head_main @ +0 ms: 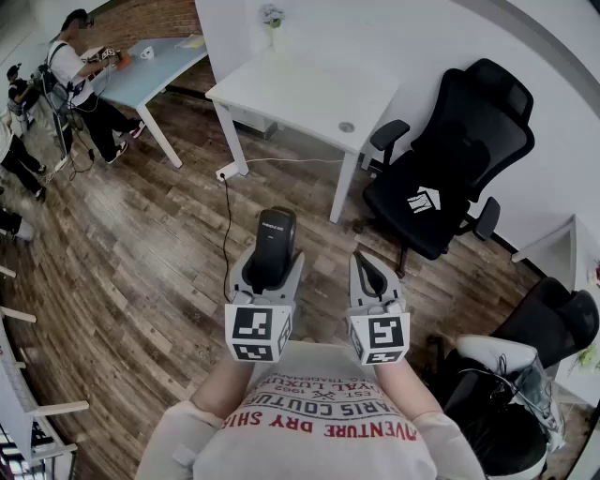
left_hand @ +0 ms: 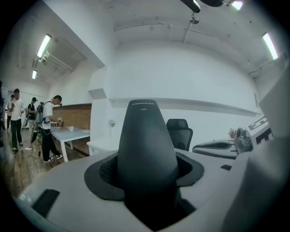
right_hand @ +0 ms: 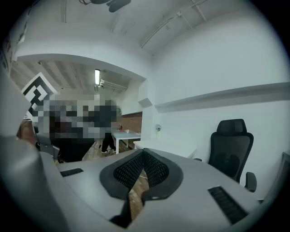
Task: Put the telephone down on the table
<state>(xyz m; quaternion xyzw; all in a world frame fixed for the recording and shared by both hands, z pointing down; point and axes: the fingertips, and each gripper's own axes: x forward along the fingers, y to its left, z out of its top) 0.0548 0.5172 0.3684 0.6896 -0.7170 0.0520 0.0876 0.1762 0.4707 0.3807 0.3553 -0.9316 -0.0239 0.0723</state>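
left gripper (head_main: 266, 281) is clamped on the black telephone handset (head_main: 275, 240), held in the air over the wooden floor (head_main: 141, 244). right gripper (head_main: 367, 274) has its jaws together and empty. beyond them stands the white table (head_main: 309, 89).

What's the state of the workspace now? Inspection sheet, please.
Surface: white table ahead of both grippers.
Job's things: telephone upright in the left gripper, not yet on the table.
Clutter: flower vase at the table's far edge; round grommet near its front.
Grippers: left shut on the telephone; right gripper shut, empty.
Cables: dark cable trails over the floor from a power strip by the table leg.
Surroundings: wooden floor; black office chair right of the table; people at a blue table far left.
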